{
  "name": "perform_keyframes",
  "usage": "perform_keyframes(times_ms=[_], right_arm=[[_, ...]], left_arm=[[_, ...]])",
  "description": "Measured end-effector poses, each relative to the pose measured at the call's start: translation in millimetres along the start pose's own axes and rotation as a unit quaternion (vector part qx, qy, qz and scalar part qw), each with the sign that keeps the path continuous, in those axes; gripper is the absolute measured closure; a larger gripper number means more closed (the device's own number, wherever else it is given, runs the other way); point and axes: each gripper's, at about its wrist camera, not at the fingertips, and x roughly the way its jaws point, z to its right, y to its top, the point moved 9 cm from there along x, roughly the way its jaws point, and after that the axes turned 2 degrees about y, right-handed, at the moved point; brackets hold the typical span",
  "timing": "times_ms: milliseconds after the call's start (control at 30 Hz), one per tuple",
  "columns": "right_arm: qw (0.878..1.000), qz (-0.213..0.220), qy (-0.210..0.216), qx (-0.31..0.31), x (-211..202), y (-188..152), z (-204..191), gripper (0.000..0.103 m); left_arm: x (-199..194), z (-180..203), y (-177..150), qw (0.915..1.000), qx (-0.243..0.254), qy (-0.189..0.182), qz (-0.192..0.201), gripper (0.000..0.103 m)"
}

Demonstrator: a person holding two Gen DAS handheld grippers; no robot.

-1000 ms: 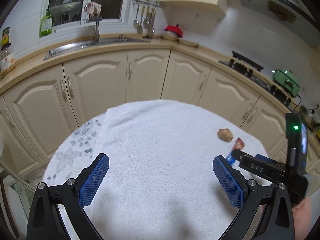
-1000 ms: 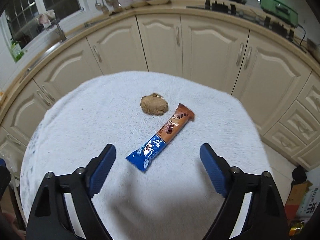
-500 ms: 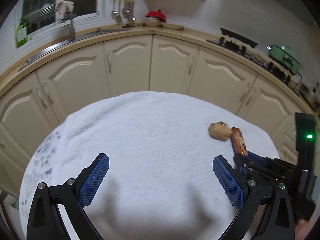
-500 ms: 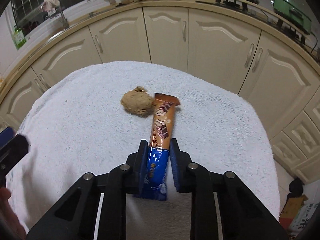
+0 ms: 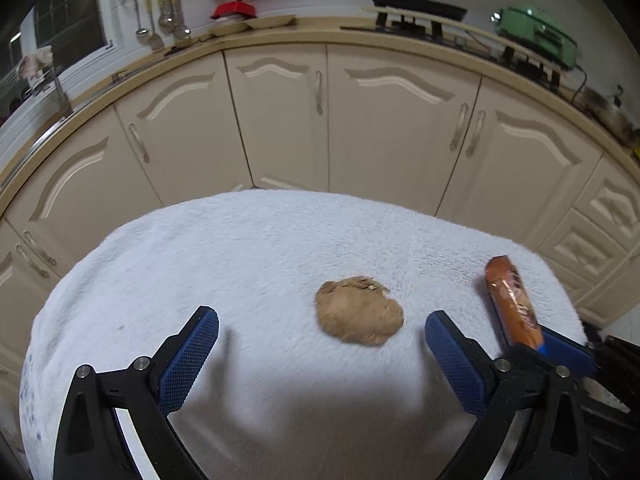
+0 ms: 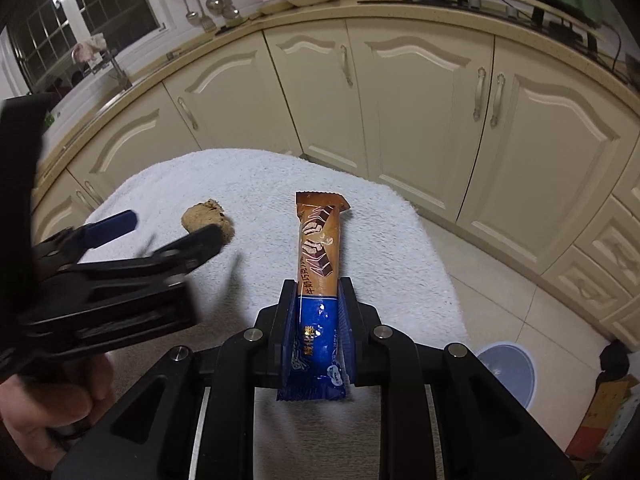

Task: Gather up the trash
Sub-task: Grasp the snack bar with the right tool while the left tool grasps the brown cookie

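Two pieces of trash are seen on the towel-covered bench (image 5: pixel 248 240): a brown wad (image 5: pixel 359 311) and a wrapper (image 6: pixel 318 264) in brown and blue. The wrapper is clenched at its blue end by the right claw (image 6: pixel 317 316), whose pads are pressed on both its sides; its brown end is pointed away toward the cabinets (image 6: pixel 420 96). The wad is left lying on the towel, just beside the wrapper. The left claw (image 5: pixel 322 354) is held above the wad with its jaws wide apart and closing; the wad is framed between the blue pads (image 5: pixel 188 356) but is touched by neither. In the right wrist view the left claw is blurred, and the hand (image 6: pixel 44 404) that carries it is seen at the lower left. A blue bin (image 6: pixel 506 372) is seen on the floor at the right.
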Motion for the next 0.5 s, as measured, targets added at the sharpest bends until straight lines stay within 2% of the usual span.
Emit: perform_keyframes(times_ms=[33,67,133,200,267,500], right_arm=[[1.0,0.0,0.003,0.003,0,0,2,0.084],[1.0,0.0,0.005,0.005,0,-1,3,0.084],[1.0,0.0,0.009,0.006,-2,-2,4,0.084],[1.0,0.002,0.015,0.007,-5,-3,4,0.084],[1.0,0.004,0.019,0.01,-8,-3,4,0.084],[0.999,0.022,0.036,0.011,-35,-8,-3,0.084]], left_arm=[[12,4,1,0.9999,0.003,-0.008,-0.011,0.016],[18,6,4,0.9998,-0.001,-0.019,-0.01,0.018],[24,6,12,0.9996,-0.004,-0.029,0.003,0.044],[25,5,12,0.9989,-0.01,-0.045,0.005,0.063],[27,-3,9,0.9978,-0.029,-0.06,0.001,0.063],[10,-19,-1,0.9966,-0.055,-0.059,0.015,0.063]])
